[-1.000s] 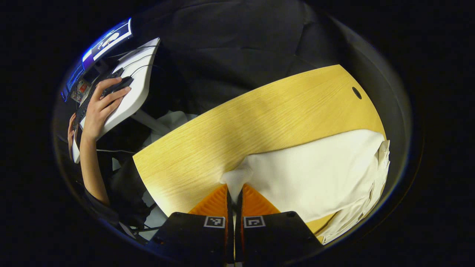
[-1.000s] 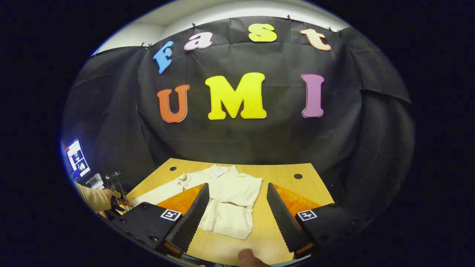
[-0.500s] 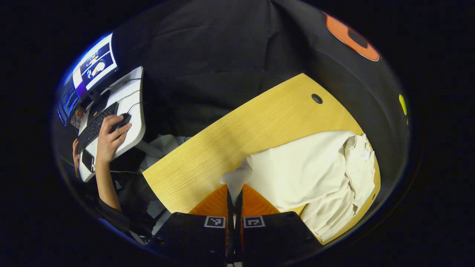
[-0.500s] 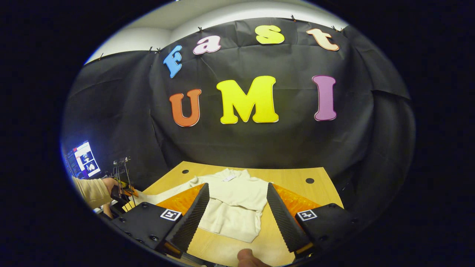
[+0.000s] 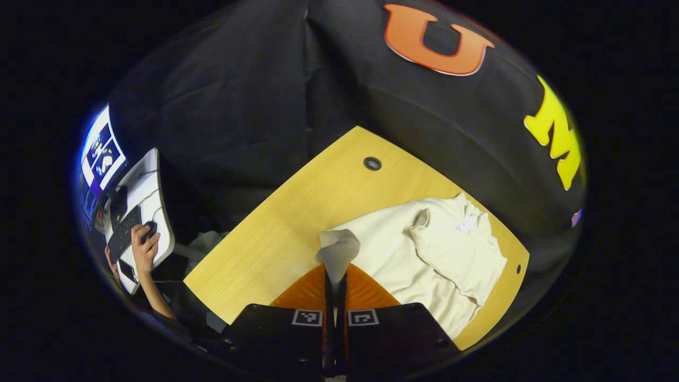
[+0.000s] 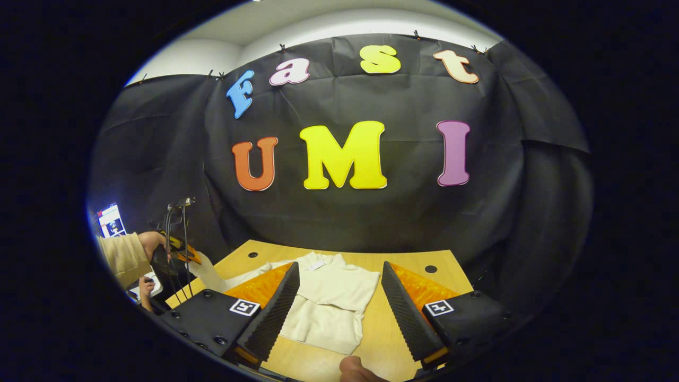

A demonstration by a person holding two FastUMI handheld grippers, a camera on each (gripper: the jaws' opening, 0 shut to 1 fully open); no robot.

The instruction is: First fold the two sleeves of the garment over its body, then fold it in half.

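Pinching one ribbed cuff (image 5: pixel 339 252) of the soft cream garment (image 5: pixel 451 254), the left claw (image 5: pixel 334 281) is closed; right claw (image 6: pixel 337 302) gapes above one woodgrain counter (image 5: pixel 297 223).

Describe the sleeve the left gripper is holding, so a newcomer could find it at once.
Start at the wooden table and find the cream garment on it. From its near side one sleeve rises off the wood, its cuff pinched in the left gripper; the other sleeve already lies folded over the body.
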